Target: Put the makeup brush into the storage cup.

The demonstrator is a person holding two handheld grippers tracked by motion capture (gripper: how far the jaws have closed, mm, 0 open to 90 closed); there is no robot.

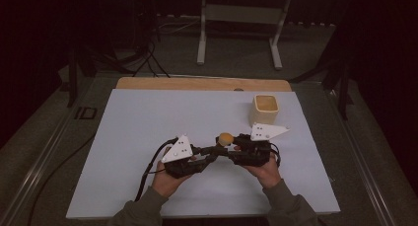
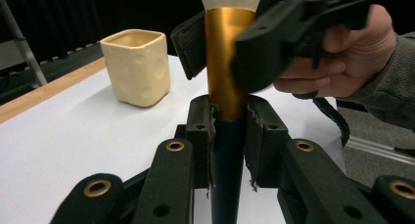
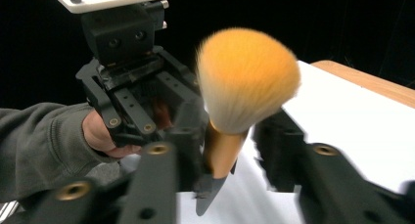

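1. Brush (image 3: 243, 82) sits held above the table (image 1: 148, 137), between both grippers.
2. We judge it light, with a stiff, slick handle and a soft head that would crush; best gripped on the handle or ferrule.
3. Left gripper (image 2: 228, 131) is clamped on the dark handle.
4. Right gripper (image 3: 230, 150) brackets the gold ferrule; we cannot tell if it pinches.
5. Looks: orange-tipped white bristles.
6. Cream cup (image 1: 265, 109) stands nearby.

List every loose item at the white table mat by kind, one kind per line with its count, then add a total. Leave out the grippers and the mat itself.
Makeup brush, orange-tipped, gold ferrule, dark handle: 1
Cream square cup: 1
Total: 2
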